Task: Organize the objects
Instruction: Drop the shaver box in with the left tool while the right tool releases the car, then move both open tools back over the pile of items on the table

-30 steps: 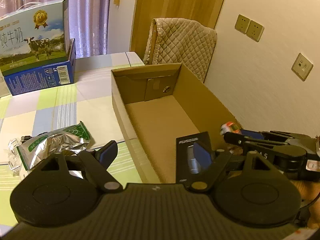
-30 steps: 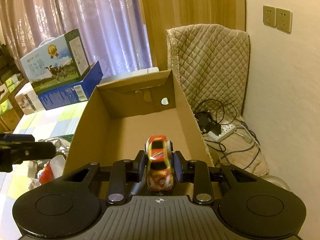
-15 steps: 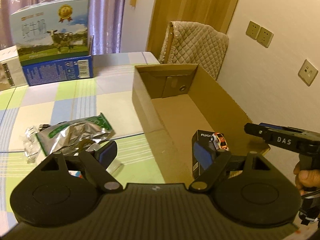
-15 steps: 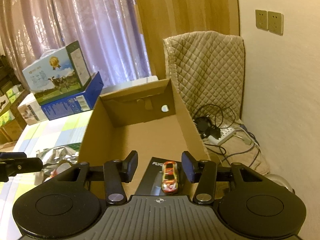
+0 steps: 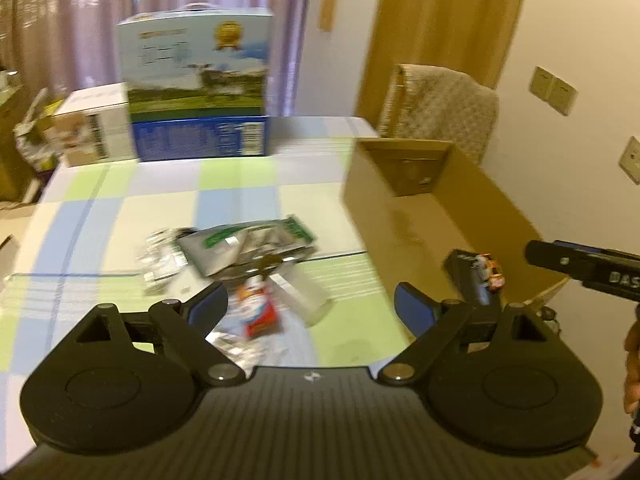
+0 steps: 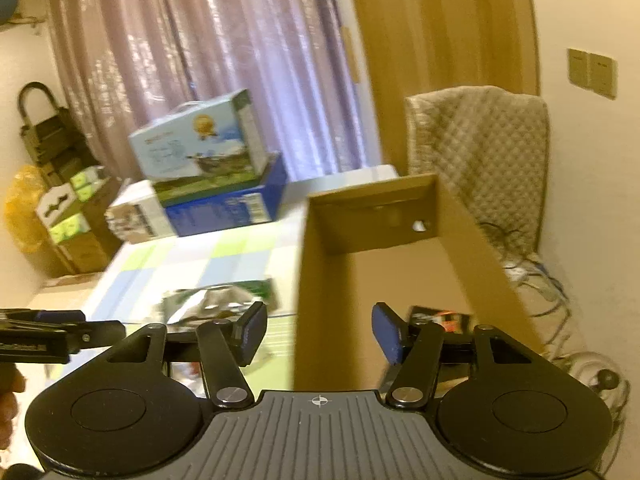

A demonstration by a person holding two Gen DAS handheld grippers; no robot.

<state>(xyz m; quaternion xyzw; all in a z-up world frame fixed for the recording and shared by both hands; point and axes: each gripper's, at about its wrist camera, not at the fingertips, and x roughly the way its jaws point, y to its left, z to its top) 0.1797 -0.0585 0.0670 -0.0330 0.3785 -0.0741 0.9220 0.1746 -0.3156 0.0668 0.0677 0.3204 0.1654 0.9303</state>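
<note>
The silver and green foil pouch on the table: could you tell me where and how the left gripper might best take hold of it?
Probably by its near edge, coming low from the front. The foil pouch lies flat and crumpled beyond the open left gripper, so only a thin edge fits between the fingers.

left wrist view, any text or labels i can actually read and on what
"DAS", cut off at the frame edge, in white on the right gripper.
Milk carton box: print and gold seal too blurred to read.
Blue box beneath it: label text blurred.
Black box in the cardboard box: lettering unreadable.
</note>
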